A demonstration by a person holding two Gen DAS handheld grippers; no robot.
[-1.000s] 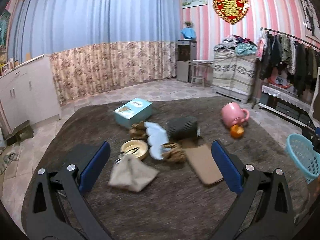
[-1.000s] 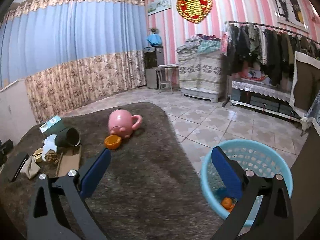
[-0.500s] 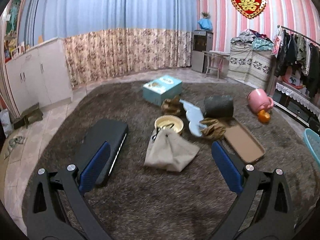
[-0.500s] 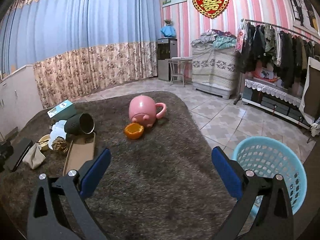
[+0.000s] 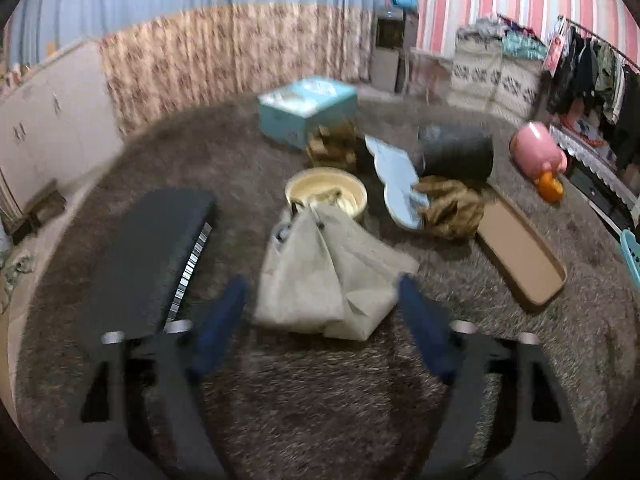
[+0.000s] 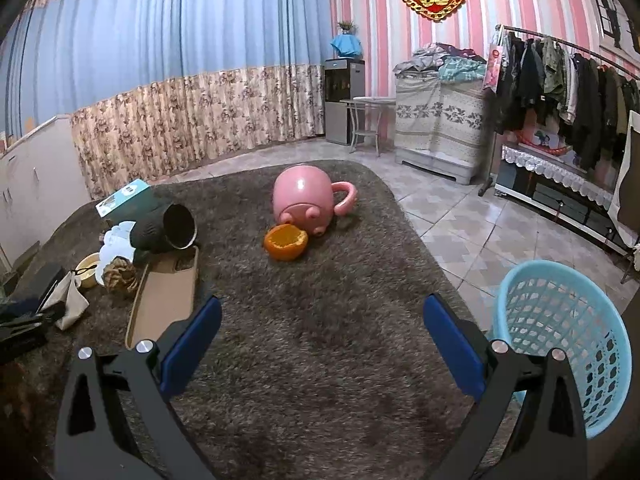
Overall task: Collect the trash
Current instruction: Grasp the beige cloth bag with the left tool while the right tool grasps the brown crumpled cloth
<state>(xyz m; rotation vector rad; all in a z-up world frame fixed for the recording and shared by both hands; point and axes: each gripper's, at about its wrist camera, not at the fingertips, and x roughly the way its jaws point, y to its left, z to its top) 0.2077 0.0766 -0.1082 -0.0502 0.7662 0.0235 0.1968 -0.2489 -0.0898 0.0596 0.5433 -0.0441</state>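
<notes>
- The left tool [image 5: 320,300] fills the lower part of the left wrist view, tilted downward; its two blue-padded fingers [image 5: 218,334] reach up toward mid-frame, blurred.
- Its jaws are closing, with the pads not pressing on anything.
- The right tool [image 6: 322,328] sits along the lower edge of the right wrist view, its blue fingers [image 6: 452,350] spread wide apart with nothing between them.

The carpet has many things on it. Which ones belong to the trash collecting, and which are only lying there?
Likely for the job:
- crumpled beige paper, between the closing left gripper jaws, not yet pinched
- orange peel
- brown paper wads
- blue basket
- right gripper, open

Likely just lying about:
- pink mug
- teal box
- black keyboard
- phone case
</notes>
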